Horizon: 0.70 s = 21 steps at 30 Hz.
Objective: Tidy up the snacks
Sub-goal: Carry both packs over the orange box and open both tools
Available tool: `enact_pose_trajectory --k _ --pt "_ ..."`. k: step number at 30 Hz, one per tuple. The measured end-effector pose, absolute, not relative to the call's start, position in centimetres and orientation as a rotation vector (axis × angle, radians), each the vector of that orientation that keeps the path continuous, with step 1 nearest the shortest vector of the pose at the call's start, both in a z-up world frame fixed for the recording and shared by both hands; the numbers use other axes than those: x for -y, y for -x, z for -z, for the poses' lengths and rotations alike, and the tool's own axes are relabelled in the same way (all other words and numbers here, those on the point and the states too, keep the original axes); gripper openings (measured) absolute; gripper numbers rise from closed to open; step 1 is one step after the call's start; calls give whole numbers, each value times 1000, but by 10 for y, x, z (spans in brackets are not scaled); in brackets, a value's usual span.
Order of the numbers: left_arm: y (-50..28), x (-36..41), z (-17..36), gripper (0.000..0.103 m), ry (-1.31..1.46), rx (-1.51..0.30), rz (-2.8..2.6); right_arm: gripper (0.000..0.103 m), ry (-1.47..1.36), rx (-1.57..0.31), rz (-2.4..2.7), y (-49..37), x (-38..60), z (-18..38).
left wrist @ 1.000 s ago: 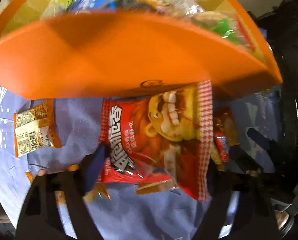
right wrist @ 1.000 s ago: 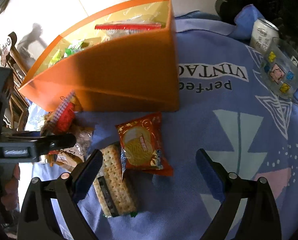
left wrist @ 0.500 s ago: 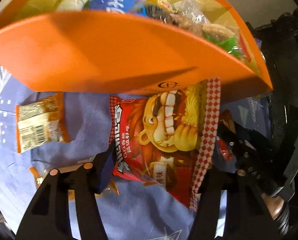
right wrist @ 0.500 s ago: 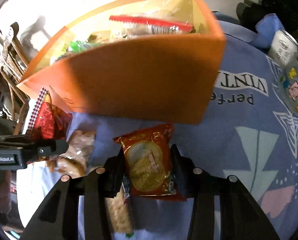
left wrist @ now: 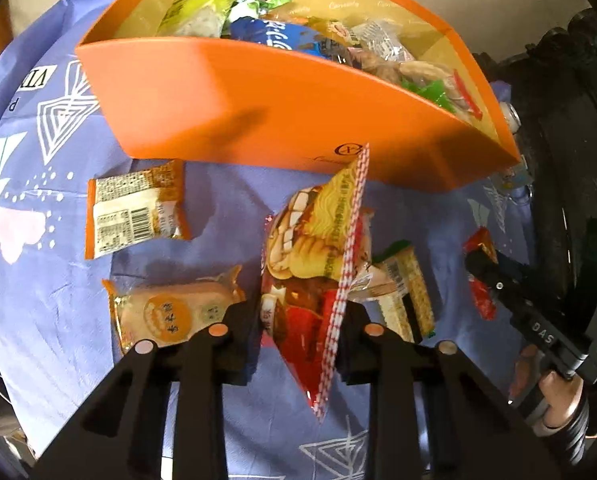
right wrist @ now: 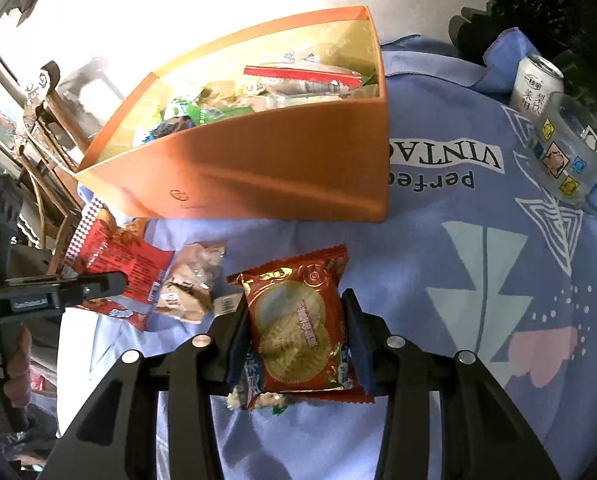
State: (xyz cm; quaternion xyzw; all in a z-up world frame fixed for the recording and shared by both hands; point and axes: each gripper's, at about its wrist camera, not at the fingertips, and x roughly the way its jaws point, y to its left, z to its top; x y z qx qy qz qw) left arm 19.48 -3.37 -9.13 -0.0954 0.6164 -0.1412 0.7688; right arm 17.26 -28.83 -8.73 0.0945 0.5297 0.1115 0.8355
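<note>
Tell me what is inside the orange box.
The orange box holds a heap of wrapped snacks: green packets, a blue packet, a long red packet. Its bottom and lower layers are covered.

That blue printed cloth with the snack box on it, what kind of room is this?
Probably a home dining or living room. The blue tablecloth covers a table holding an orange box of snacks, a drink can and a glass mug; wooden chairs stand behind it.

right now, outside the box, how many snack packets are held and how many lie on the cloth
held: 2, noodle packet, biscuit packet
on the cloth: 4, orange packet, pastry packet, cracker packet, clear packet
total: 6
</note>
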Motion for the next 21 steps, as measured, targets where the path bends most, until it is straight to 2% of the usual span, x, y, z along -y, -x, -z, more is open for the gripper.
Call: enact_pose_trajectory --k 9,16,21 --pt "-182 24 60 27 190 -1281 324 44 -204 -1081 -276 -167 286 63" --pt "-181 15 3 28 158 -1170 369 44 -197 -961 -342 -178 280 8" --pt "-208 11 -33 28 144 -1085 364 44 -209 -864 -359 -211 278 -30"
